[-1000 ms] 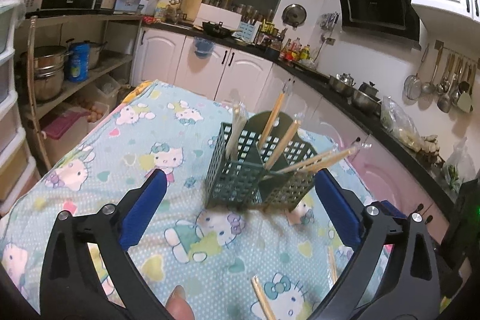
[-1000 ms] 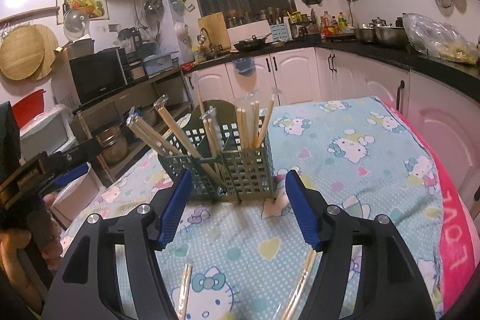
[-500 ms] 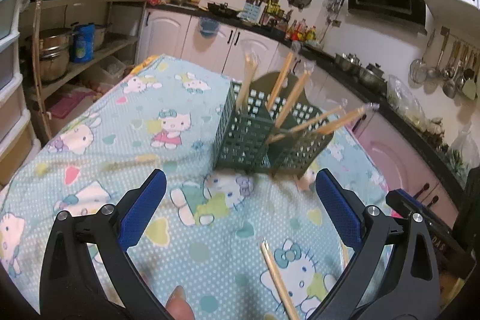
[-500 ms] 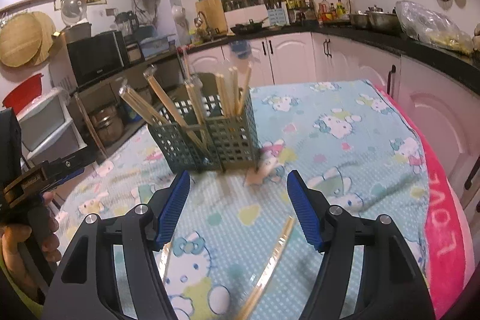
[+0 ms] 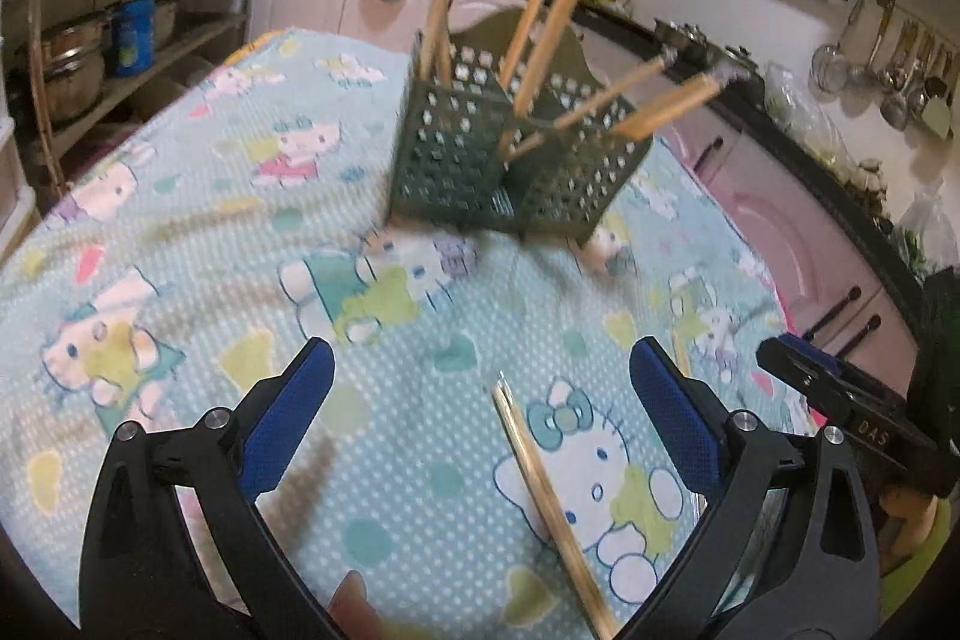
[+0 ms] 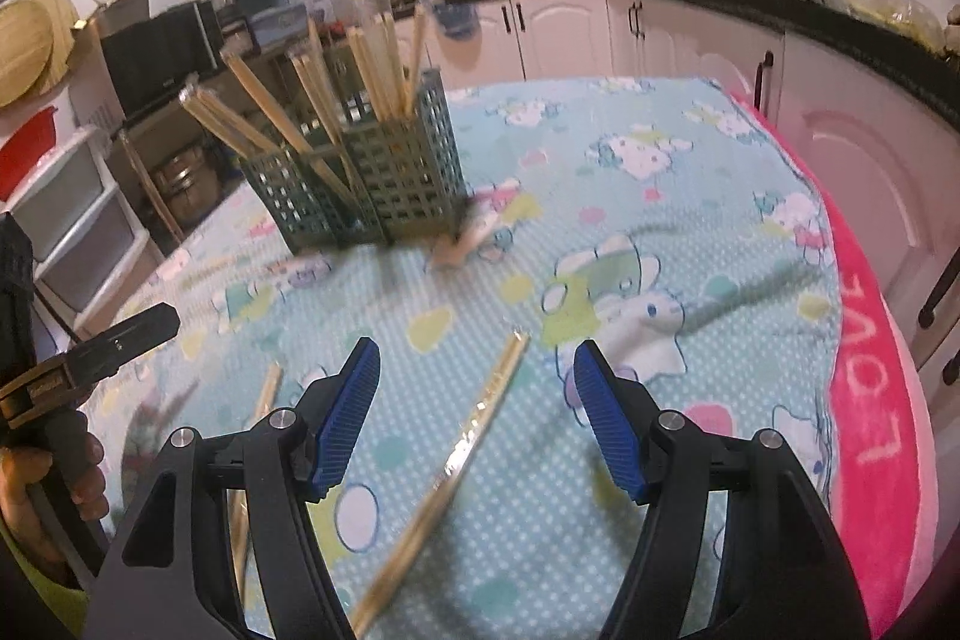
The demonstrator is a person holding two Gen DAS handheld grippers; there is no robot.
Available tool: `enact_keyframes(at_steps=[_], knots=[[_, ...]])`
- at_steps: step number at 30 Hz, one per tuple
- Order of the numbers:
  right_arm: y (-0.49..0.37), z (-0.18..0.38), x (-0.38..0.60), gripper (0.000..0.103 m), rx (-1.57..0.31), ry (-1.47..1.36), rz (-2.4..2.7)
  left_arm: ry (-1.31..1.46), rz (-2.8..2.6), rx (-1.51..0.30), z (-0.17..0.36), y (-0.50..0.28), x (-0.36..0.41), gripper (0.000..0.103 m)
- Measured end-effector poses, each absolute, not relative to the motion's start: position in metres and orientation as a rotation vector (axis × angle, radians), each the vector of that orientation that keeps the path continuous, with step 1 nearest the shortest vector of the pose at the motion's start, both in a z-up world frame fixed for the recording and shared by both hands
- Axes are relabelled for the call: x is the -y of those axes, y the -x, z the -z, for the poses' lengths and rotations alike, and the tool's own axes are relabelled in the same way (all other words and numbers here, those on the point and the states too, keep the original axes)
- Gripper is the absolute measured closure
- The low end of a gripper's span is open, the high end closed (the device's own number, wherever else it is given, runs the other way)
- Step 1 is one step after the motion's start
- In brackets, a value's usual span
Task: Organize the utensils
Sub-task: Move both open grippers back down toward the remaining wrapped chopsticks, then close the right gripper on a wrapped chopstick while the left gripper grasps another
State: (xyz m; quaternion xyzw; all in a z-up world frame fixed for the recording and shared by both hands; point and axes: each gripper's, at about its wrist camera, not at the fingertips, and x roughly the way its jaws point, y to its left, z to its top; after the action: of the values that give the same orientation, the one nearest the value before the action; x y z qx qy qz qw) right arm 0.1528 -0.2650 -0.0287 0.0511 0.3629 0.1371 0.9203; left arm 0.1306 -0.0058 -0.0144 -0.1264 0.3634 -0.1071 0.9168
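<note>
Both tools gape empty over loose chopsticks (image 5: 549, 496); the green holder (image 5: 510, 160) stands beyond, nothing between.

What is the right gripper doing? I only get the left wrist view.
Observer: The right gripper is open and holds nothing.
Operator: Anything between its fingers?
Observer: A wrapped pair of chopsticks lies on the cloth, lined up between them and untouched.
Operator: What's along the cloth's right edge?
Observer: A pink towel with LOVE written on it.
</note>
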Motion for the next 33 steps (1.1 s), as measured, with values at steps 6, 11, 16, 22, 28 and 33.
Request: enact_keyframes(at_steps=[6, 11, 16, 22, 28, 33], knots=[[-0.162, 0.040, 0.263, 0.038, -0.819, -0.089, -0.300, 0.286, 0.255, -0.826, 0.035, -0.134, 0.015, 0.027], [-0.176, 0.048, 0.258, 0.042, -0.871, -0.072, -0.315, 0.284, 0.288, -0.882, 0.049, -0.135, 0.025, 0.043], [-0.196, 0.056, 0.250, 0.047, -0.926, -0.054, -0.321, 0.288, 0.312, -0.921, 0.060, -0.138, 0.034, 0.052], [-0.224, 0.071, 0.248, 0.053, -0.998, -0.064, -0.266, 0.279, 0.307, -0.942, 0.067, -0.149, 0.041, 0.054], [-0.242, 0.080, 0.238, 0.057, -1.033, -0.035, -0.229, 0.252, 0.291, -0.954, 0.068, -0.163, 0.047, 0.054], [-0.249, 0.081, 0.236, 0.074, -1.032, -0.003, -0.205, 0.233, 0.268, -0.956, 0.069, -0.175, 0.051, 0.063]])
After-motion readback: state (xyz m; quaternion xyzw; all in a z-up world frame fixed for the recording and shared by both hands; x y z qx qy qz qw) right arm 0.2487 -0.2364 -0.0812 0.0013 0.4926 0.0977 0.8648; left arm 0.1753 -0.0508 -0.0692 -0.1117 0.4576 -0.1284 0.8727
